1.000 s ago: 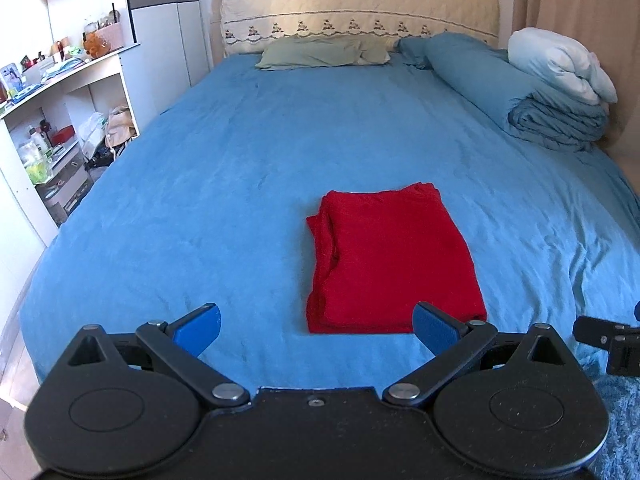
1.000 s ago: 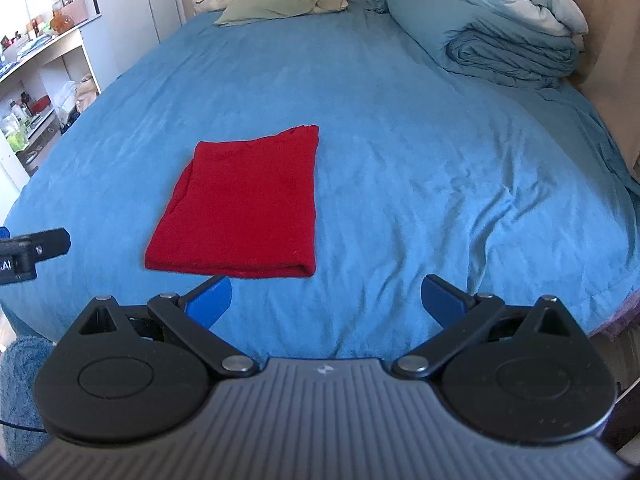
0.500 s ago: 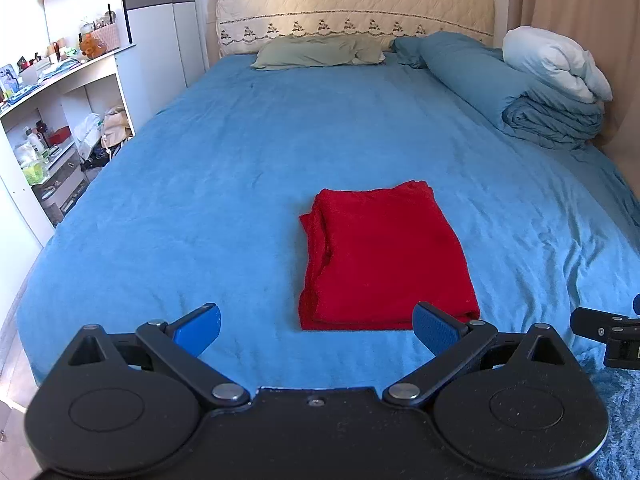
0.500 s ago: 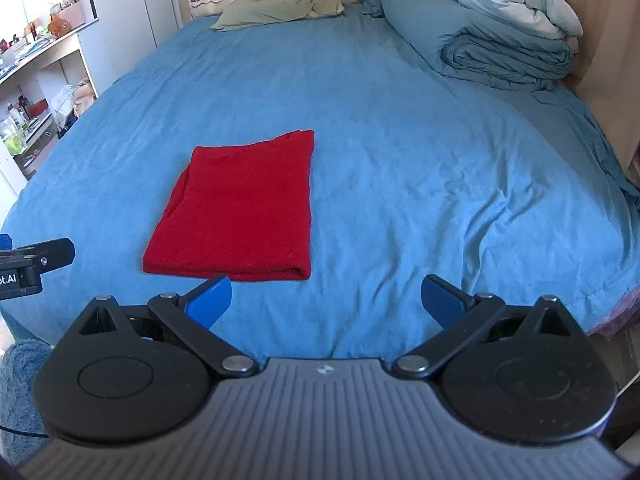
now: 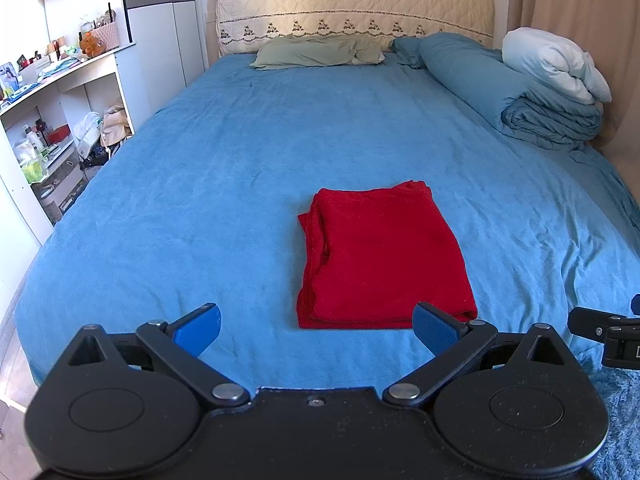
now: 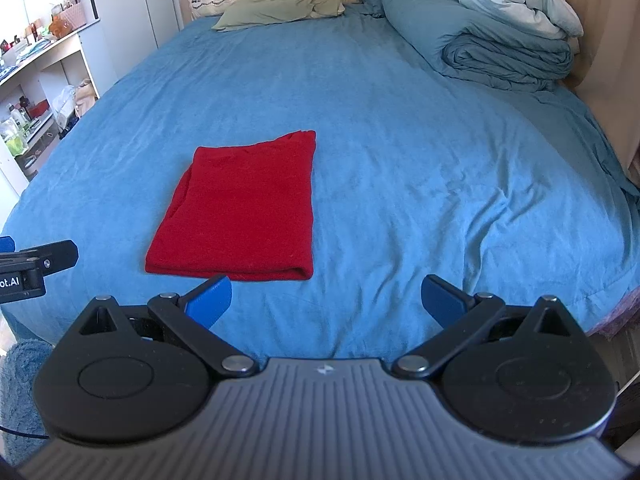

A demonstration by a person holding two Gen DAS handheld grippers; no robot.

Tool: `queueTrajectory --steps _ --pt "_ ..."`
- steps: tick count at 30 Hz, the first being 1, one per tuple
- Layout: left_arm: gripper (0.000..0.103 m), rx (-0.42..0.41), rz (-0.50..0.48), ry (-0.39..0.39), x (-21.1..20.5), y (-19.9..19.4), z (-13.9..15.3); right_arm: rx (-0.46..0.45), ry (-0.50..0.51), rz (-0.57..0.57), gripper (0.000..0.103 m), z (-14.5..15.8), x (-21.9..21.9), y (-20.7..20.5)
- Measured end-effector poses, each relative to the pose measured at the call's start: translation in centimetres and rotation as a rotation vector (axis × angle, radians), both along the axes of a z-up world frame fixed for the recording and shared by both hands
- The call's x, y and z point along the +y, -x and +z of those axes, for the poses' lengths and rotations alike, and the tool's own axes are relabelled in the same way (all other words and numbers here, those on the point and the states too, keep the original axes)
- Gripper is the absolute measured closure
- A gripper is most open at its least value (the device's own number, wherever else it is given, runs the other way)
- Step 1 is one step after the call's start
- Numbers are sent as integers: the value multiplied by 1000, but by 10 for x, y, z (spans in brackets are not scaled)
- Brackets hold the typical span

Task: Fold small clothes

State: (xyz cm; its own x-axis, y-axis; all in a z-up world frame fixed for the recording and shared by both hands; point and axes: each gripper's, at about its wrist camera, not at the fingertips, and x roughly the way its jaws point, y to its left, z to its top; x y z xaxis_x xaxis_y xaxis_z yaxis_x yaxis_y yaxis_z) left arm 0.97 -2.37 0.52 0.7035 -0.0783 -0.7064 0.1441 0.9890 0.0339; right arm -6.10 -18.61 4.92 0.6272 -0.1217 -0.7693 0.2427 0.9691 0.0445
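A red garment (image 5: pixel 380 256) lies folded in a neat rectangle on the blue bed sheet (image 5: pixel 200 200), near the foot of the bed; it also shows in the right wrist view (image 6: pixel 244 212). My left gripper (image 5: pixel 316 326) is open and empty, held back from the garment's near edge. My right gripper (image 6: pixel 324 300) is open and empty, held back and to the right of the garment. Neither gripper touches the cloth.
A rolled blue duvet (image 5: pixel 520 96) with a white pillow (image 5: pixel 556 64) lies at the bed's right side. A green pillow (image 5: pixel 316 52) lies at the headboard. White shelves (image 5: pixel 52 120) with clutter stand on the left. A blue rug (image 5: pixel 616 420) lies below.
Both grippers have drawn back and away from the bed a little. The garment looks a bit farther off and has not moved on the sheet.
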Motion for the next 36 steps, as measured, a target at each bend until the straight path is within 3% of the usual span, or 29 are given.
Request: queueTrajectory --steps 36 --pt "0 -9 -8 -20 0 2 3 -11 -1 2 0 3 -3 0"
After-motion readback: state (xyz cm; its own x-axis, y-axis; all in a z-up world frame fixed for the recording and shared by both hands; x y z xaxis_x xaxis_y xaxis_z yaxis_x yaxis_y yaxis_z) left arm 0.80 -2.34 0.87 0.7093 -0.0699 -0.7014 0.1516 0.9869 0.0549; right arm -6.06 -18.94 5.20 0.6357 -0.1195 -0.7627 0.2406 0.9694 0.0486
